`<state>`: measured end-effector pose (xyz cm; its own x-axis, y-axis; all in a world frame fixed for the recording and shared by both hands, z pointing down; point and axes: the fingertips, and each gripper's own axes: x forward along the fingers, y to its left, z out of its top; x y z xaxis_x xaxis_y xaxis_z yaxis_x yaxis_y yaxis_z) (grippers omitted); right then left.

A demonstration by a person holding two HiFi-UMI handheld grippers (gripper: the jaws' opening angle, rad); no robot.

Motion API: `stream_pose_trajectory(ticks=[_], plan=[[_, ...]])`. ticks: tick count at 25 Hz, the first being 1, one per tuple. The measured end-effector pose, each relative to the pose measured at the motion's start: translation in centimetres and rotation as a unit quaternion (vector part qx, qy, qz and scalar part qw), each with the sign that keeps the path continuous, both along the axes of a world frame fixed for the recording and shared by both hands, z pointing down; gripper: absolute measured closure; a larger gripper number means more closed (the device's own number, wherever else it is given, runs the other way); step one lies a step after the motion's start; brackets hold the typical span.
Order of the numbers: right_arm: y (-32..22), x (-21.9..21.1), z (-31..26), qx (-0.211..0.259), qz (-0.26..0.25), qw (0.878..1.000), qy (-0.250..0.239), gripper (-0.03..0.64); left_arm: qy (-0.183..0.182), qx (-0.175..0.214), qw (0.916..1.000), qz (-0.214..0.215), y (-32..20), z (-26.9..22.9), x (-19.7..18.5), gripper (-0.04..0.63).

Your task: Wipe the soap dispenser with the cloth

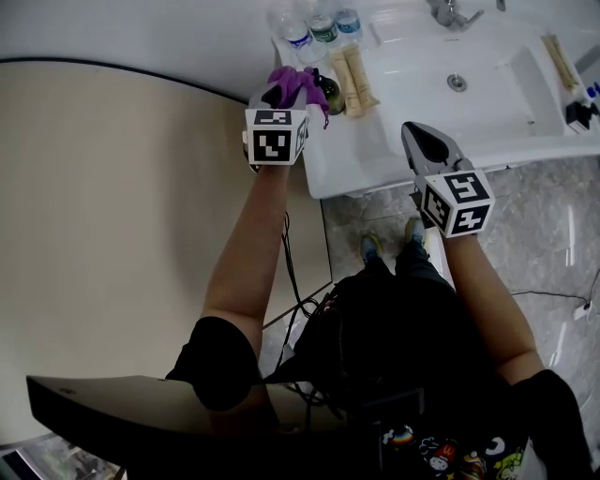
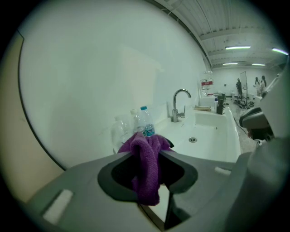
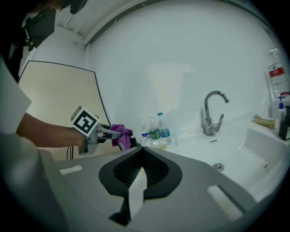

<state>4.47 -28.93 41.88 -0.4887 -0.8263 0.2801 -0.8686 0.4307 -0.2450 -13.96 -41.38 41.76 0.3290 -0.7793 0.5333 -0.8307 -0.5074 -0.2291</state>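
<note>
My left gripper point(image 1: 286, 92) is shut on a purple cloth point(image 1: 298, 82) at the left corner of the white counter. From between its jaws the cloth point(image 2: 147, 167) hangs in a bunched fold. A small dark soap dispenser point(image 1: 330, 96) stands right beside the cloth, mostly hidden by it. In the right gripper view the cloth point(image 3: 120, 135) is pressed against the dispenser's dark top point(image 3: 134, 143). My right gripper point(image 1: 412, 131) hovers over the counter's front edge, to the right of the dispenser, shut with nothing in it point(image 3: 142, 149).
Three water bottles point(image 1: 314, 26) stand at the counter's back left, with beige packets point(image 1: 352, 80) beside them. The sink basin point(image 1: 487, 103) has a drain point(image 1: 457, 82) and a faucet point(image 3: 210, 113). A beige wall panel point(image 1: 112, 206) lies to the left, and cables run on the floor.
</note>
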Motion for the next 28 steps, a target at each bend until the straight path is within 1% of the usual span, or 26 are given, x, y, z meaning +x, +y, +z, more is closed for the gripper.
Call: stream_pose_trajectory(ticks=[5, 9, 13, 19, 21, 23, 27, 28], plan=[[0.0, -0.1, 0.4, -0.006, -0.004, 1.0, 0.001, 0.592, 0.0, -0.024, 0.9997, -0.002, 1.0, 2.1, -0.3, 0.463], [0.2, -0.1, 0.6, -0.01, -0.008, 1.0, 0.001, 0.592, 0.01, -0.041, 0.9991, 0.006, 2.4, 3.4, 0.8, 0.463], [0.2, 0.0, 0.8, -0.012, -0.013, 1.0, 0.002, 0.592, 0.02, -0.059, 0.9977, 0.027, 3.7, 4.8, 3.1, 0.463], [0.0, 1.1, 0.8, -0.012, -0.018, 1.0, 0.0, 0.592, 0.033, -0.074, 0.9945, 0.067, 5.3, 6.1, 8.2, 0.463], [-0.1, 1.7, 0.7, -0.011, -0.016, 1.0, 0.0, 0.592, 0.039, -0.068, 0.9941, 0.075, 5.1, 5.7, 9.7, 0.463], [-0.3, 2.4, 0.6, -0.011, -0.014, 1.0, 0.001, 0.592, 0.043, -0.051, 0.9946, 0.079, 4.3, 4.7, 10.6, 0.463], [-0.5, 3.3, 0.8, -0.014, -0.013, 1.0, 0.004, 0.592, 0.033, 0.006, 0.9974, 0.064, 1.9, 2.0, 10.8, 0.463], [-0.6, 3.6, 0.8, -0.015, -0.013, 1.0, 0.005, 0.592, 0.031, 0.014, 0.9978, 0.056, 1.5, 1.8, 10.7, 0.463]])
